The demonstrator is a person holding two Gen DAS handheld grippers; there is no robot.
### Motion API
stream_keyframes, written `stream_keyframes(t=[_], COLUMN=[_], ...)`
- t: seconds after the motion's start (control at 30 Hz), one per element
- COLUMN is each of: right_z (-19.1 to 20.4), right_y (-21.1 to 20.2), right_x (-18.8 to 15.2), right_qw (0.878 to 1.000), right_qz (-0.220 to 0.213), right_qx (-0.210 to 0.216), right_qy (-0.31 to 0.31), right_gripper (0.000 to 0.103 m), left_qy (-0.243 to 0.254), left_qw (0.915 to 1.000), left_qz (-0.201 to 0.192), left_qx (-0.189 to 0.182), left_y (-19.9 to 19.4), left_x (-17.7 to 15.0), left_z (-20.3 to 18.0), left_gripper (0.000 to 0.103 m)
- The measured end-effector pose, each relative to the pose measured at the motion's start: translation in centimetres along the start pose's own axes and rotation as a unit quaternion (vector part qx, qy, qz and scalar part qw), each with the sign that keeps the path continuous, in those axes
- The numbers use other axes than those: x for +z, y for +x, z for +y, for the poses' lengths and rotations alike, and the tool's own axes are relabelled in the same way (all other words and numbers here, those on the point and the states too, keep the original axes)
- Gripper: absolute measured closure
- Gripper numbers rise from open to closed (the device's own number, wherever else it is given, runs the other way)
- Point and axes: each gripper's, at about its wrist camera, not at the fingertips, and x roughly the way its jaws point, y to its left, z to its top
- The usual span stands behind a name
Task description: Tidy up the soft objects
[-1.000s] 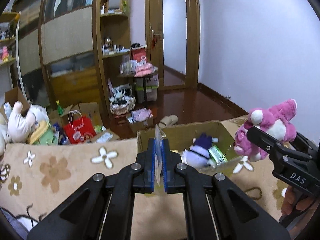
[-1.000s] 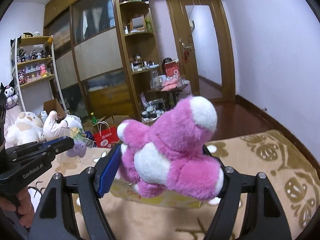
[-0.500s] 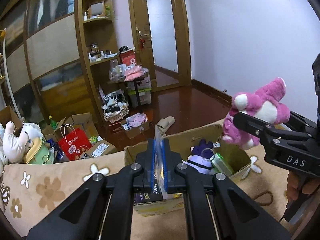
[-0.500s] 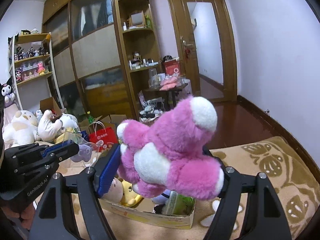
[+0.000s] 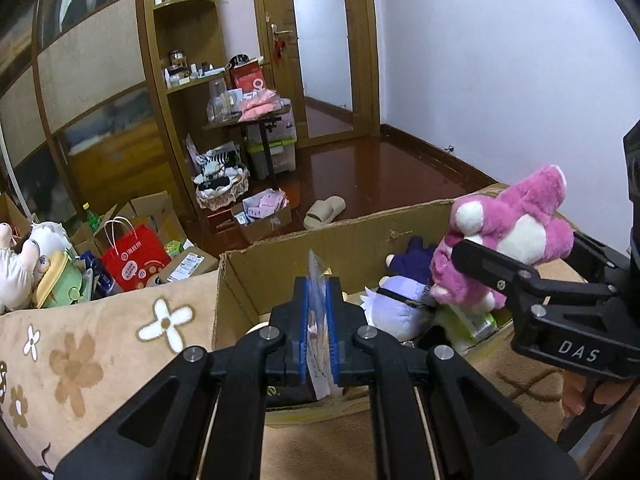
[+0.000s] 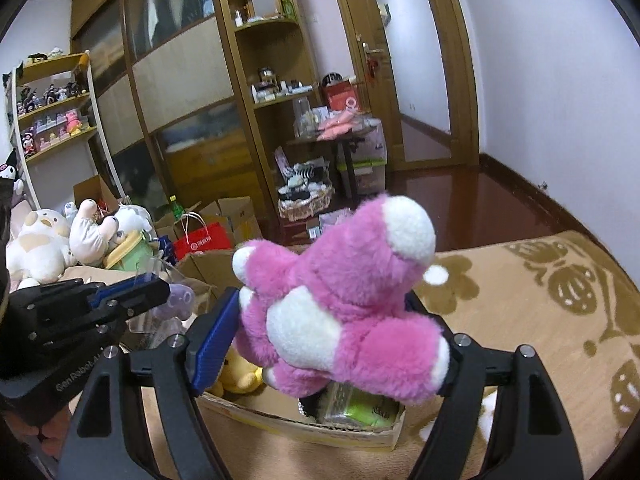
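Beige flower-patterned bedding (image 5: 100, 344) carries one open cardboard box (image 5: 344, 240) near its far edge. Above the box, the left gripper (image 5: 318, 320) has its fingers pressed together on one clear plastic packet (image 5: 316, 300). Beside it, the right gripper (image 6: 332, 328) holds one pink and white plush bear (image 6: 344, 300) between widely spread fingers, over the box's right end. Inside the box lie one purple-haired plush doll (image 5: 404, 300), one yellow plush (image 6: 236, 376) and one green packet (image 6: 364, 408).
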Motion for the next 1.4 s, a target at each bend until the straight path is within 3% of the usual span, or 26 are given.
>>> stream_keyframes(t=[0.43,0.93,1.07,1.2,1.3,1.4], right_z=[0.4,-0.2,-0.1,0.3,0.5,0.7], right_y=[1.3,-0.3,-1.3,-2.4,-3.1,-3.9], right_x=[-0.9,-1.0,-0.8,-0.6,-0.6,-0.7], right_qw=[1.000,1.000,1.000,1.000,1.000,1.000], right_qz=[0.008,0.004,-0.003,-0.007,-0.011,-0.015], right_qx=[-0.011,-0.011,-0.010,-0.011,-0.014,-0.016], right_qy=[-0.012,-0.004,0.002,-0.002,-0.008,-0.014], right_gripper=[0.017,0.015,0.010,0.008,0.000,0.000], left_qy=[-0.027,-0.042,-0.036,-0.034,-0.044,-0.054], left_qw=[0.9988,0.9978,0.9980,0.9977,0.9973,0.9968], left_qz=[0.040,0.039,0.031,0.030,0.030,0.030], left_qx=[-0.003,0.032,0.042,0.051,0.050,0.052], left_y=[1.8,0.3,-0.6,-1.5,-2.1,-2.9], left_x=[-0.4,-0.4,-0.2,-0.2,-0.3,-0.4], left_z=[1.2,2.5,2.5,2.6,3.0,3.5], left_gripper=[0.087,0.060,0.051,0.049,0.046,0.037])
